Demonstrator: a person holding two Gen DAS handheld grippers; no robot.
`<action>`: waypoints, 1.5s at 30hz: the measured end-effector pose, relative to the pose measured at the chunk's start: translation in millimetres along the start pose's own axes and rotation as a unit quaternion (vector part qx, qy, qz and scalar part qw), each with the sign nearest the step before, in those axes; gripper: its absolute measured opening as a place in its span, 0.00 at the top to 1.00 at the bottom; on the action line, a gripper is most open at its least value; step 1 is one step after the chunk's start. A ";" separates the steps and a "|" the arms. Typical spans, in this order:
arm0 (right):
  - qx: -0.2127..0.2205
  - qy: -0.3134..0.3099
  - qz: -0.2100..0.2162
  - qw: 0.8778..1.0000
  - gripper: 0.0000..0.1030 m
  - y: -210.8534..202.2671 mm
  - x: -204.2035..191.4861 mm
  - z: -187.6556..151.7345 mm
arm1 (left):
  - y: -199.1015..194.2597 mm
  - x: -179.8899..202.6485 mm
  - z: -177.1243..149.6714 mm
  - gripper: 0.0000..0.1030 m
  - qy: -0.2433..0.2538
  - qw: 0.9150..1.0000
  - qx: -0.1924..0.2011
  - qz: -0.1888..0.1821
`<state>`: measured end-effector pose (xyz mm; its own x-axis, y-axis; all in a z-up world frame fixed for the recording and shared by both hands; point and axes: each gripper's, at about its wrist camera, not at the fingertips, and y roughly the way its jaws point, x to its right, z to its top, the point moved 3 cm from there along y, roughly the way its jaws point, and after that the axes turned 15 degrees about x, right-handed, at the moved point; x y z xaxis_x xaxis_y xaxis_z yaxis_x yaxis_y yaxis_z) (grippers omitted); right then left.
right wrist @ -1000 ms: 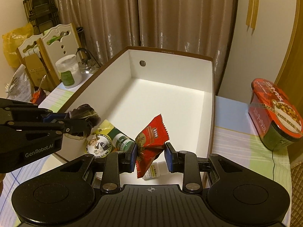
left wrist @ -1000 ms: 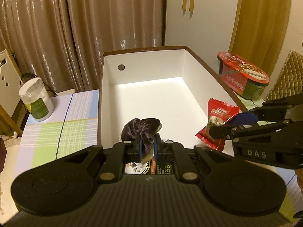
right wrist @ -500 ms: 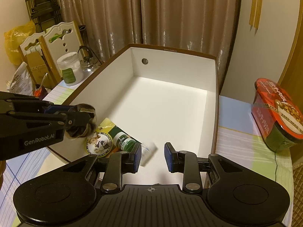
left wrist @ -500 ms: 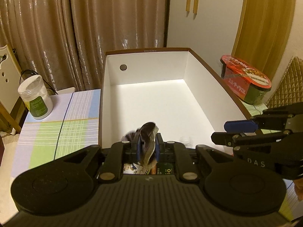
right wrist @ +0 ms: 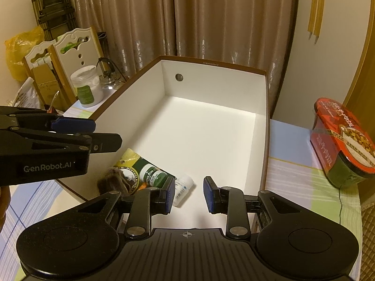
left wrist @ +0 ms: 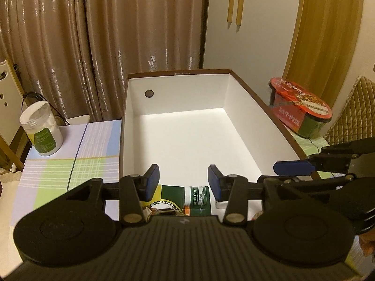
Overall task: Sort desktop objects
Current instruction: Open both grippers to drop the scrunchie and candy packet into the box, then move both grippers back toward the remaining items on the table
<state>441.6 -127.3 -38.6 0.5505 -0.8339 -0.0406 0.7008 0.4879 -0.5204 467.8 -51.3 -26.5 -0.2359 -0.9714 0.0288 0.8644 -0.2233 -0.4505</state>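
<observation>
**Box taking in the sorted items**

Box (right wrist: pixel 211 126) with white walls and a brown rim is sitting open on the desk (left wrist: pixel 70 149), which is wearing a pale plaid cloth of green, blue and white. Its far end is lying bare and white, while its near end is holding a small huddle of things. Largest among them, a yellow-and-green carded pack (right wrist: pixel 131 161) with a green tub (right wrist: pixel 152 174) fixed to it is lying flat on the floor of the box. A dark brown furry item (right wrist: pixel 112 182) is resting against the pack's near left edge, and a small white bottle (right wrist: pixel 184 186) is lying on its side just beside the tub.

Outside the box, a red-lidded instant bowl (right wrist: pixel 339 138) is tilting on the desk to the right, and a white jar (left wrist: pixel 42 131) with a green label is standing to the left.

Left gripper (left wrist: pixel 184 180) is hovering over the near end of the box; its jaws are opening, standing apart with nothing between the pads, the carded pack lying below them. Right gripper (right wrist: pixel 188 193) is hanging beside it with its jaws parted a little and gripping nothing, the white bottle lying just past its left finger.
</observation>
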 end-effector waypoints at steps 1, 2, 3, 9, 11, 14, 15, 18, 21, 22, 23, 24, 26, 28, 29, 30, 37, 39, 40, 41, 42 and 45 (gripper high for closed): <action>0.000 0.000 0.000 1.000 0.70 -0.4 0.4 -0.1 | -1.1 -0.1 0.1 0.61 0.000 1.000 0.001 0.001; 0.000 0.001 0.000 1.000 0.70 -0.9 0.3 -0.1 | -2.4 -0.2 0.2 0.61 -0.001 1.000 0.001 0.001; 0.001 0.001 0.000 1.000 0.70 -1.5 0.2 -0.1 | -3.8 -0.3 0.2 0.61 -0.001 1.000 0.002 0.002; 0.009 0.001 0.000 1.000 0.70 -11.3 -2.1 3.4 | -14.3 -1.9 0.5 0.61 -0.003 1.000 0.007 0.005; 0.015 0.001 -0.001 1.000 0.70 -17.5 -2.5 5.9 | -19.7 -4.1 0.7 0.61 -0.003 1.000 0.009 0.008; 0.026 0.004 -0.001 1.000 0.70 -29.0 -2.5 9.3 | -30.4 -8.6 0.5 0.61 -0.006 1.000 0.015 0.013; 0.029 0.005 -0.001 1.000 0.70 -33.3 -2.7 10.0 | -34.8 -10.3 0.2 0.61 -0.008 1.000 0.018 0.016; 0.039 0.009 -0.001 0.999 0.70 -47.4 -3.5 11.0 | -49.4 -13.6 -1.7 0.61 -0.013 0.999 0.023 0.021; 0.047 0.015 0.000 0.999 0.70 -63.0 -6.0 9.9 | -63.5 -14.5 -5.0 0.61 -0.014 0.999 0.026 0.024; 0.050 0.017 0.001 0.999 0.70 -69.2 -7.0 8.7 | -68.6 -14.2 -6.3 0.61 -0.015 0.999 0.027 0.025; 0.052 0.018 0.001 0.999 0.70 -74.8 -8.0 6.9 | -74.4 -13.4 -8.3 0.61 -0.015 0.999 0.027 0.024; 0.053 0.019 0.001 0.998 0.70 -80.1 -9.4 4.6 | -79.4 -12.1 -10.1 0.61 -0.015 0.999 0.027 0.023; 0.055 0.022 0.003 0.998 0.70 -92.1 -11.5 -2.6 | -90.4 -10.4 -15.1 0.60 -0.015 0.999 0.026 0.024; 0.054 0.026 0.006 0.998 0.70 -103.3 -13.5 -10.6 | -100.8 -9.4 -21.1 0.60 -0.017 0.999 0.024 0.024; 0.052 0.026 0.009 0.998 0.70 -108.7 -14.6 -16.1 | -106.2 -8.9 -24.6 0.60 -0.019 0.999 0.022 0.024; 0.050 0.027 0.012 0.998 0.70 -114.2 -15.7 -21.8 | -110.7 -8.6 -28.1 0.59 -0.020 0.999 0.020 0.025; 0.009 0.020 0.030 0.999 0.70 -143.0 -23.6 -71.2 | -143.4 -9.1 -65.2 0.57 -0.029 0.999 -0.009 0.034; -0.003 0.021 0.033 0.999 0.70 -148.0 -24.6 -84.7 | -153.5 -8.5 -80.2 0.55 -0.028 0.999 -0.023 0.036; -0.009 0.021 0.033 0.999 0.70 -150.3 -24.9 -90.8 | -158.0 -8.3 -87.6 0.54 -0.027 0.999 -0.030 0.037; -0.014 0.022 0.034 0.999 0.70 -152.6 -25.2 -96.9 | -162.3 -8.1 -94.9 0.53 -0.028 0.998 -0.037 0.038; -0.018 0.022 0.035 0.999 0.68 -154.6 -25.1 -101.5 | -166.6 -7.9 -102.2 0.53 -0.029 0.998 -0.044 0.039; -0.015 0.028 0.032 0.999 0.09 -163.6 -24.1 -113.4 | -179.0 -7.9 -123.6 0.52 -0.039 0.996 -0.067 0.041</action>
<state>262.3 -216.2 -49.2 0.5667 -0.8150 -0.1210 0.6514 0.5331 -0.5400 260.0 6.4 -56.3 -0.1280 -0.9903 0.0544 0.8112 -0.1361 -0.5688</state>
